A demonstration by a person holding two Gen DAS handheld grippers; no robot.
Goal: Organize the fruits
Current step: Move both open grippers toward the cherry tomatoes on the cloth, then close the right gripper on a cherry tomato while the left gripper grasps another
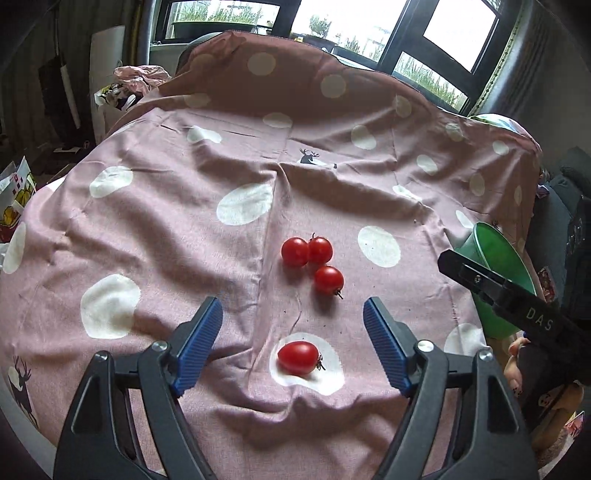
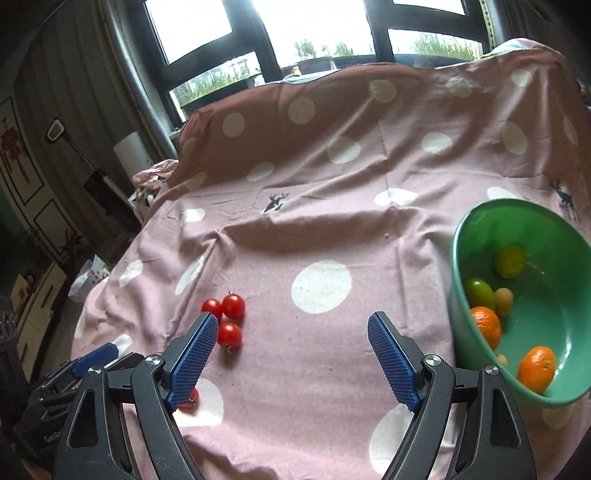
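Left gripper (image 1: 293,325) and right gripper (image 2: 291,339) both spread wide, empty. Four cherry tomatoes (image 1: 313,260) lie left of a green bowl (image 2: 554,229) holding citrus.

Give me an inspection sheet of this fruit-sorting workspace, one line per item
Surface: pink dotted cloth, wrinkled, draped over a raised back.
Job's things: four cherry tomatoes on the cloth, a cluster of three and a single tomato nearer the camera; green bowl at the cloth's right side holds two oranges, a green tomato and other small fruit.
Clutter: nothing seen on the cloth.
Grippers: left gripper open, empty, the single tomato lying between its fingers in view; right gripper open, empty.
Cables: nothing seen.
Surroundings: windows behind; bags and boxes beside the table on the left.
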